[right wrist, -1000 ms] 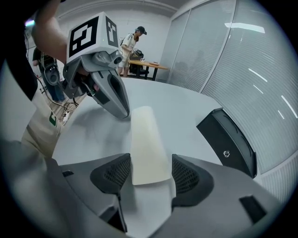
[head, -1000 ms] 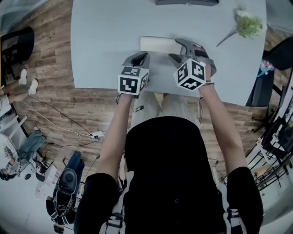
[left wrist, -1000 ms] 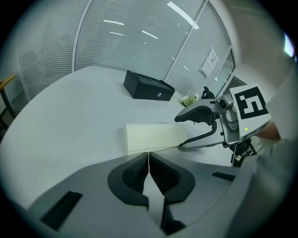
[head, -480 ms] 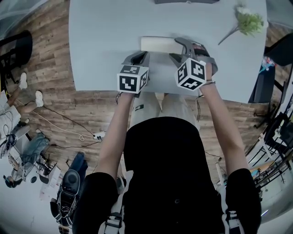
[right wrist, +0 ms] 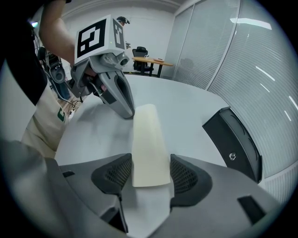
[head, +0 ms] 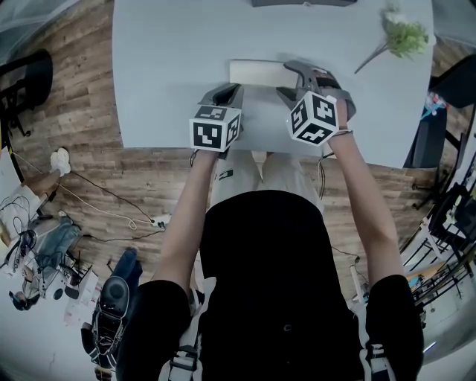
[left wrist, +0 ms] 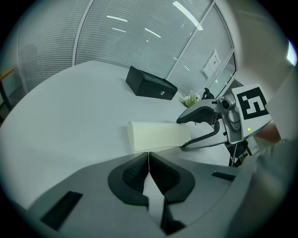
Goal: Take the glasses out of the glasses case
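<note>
A pale grey table (head: 167, 59) carries a long cream-coloured closed glasses case (head: 256, 72), which lies flat near the middle, parallel to the near edge. The right gripper (right wrist: 150, 174) has its jaws spread, with the case's right end between them and the ribbed pads (right wrist: 116, 174) just beside its long sides. The left gripper (left wrist: 149, 160) has its jaws pressed together on nothing, and its tips sit just short of the case's near long side, towards its left end. A black rectangular box (head: 301, 3) stands at the far edge. A green leafy sprig (head: 401, 37) lies near the far right corner.
</note>
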A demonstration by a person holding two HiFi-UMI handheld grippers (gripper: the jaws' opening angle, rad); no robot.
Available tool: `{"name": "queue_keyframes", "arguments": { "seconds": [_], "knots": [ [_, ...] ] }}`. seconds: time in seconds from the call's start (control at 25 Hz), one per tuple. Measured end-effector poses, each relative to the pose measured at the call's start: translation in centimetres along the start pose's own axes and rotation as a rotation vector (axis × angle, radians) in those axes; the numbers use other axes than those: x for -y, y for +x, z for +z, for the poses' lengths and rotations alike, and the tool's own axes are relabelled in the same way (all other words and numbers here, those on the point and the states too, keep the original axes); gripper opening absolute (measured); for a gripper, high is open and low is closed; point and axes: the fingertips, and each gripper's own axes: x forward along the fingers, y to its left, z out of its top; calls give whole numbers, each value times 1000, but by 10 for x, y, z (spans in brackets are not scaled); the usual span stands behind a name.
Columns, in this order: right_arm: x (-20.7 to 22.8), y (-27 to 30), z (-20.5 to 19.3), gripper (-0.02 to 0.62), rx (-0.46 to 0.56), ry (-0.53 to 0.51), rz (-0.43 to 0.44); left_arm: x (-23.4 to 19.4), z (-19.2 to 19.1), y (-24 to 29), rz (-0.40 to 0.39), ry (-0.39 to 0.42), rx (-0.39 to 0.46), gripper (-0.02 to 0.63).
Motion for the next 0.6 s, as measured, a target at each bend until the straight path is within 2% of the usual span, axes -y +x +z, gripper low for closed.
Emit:
{"name": "queue_keyframes", "arguments": {
  "seconds": [0.6],
  "knots": [
    [5, -2, 3, 278, 26, 71, 105, -3, 2, 1, 0, -16, 6, 25]
  ]
}}
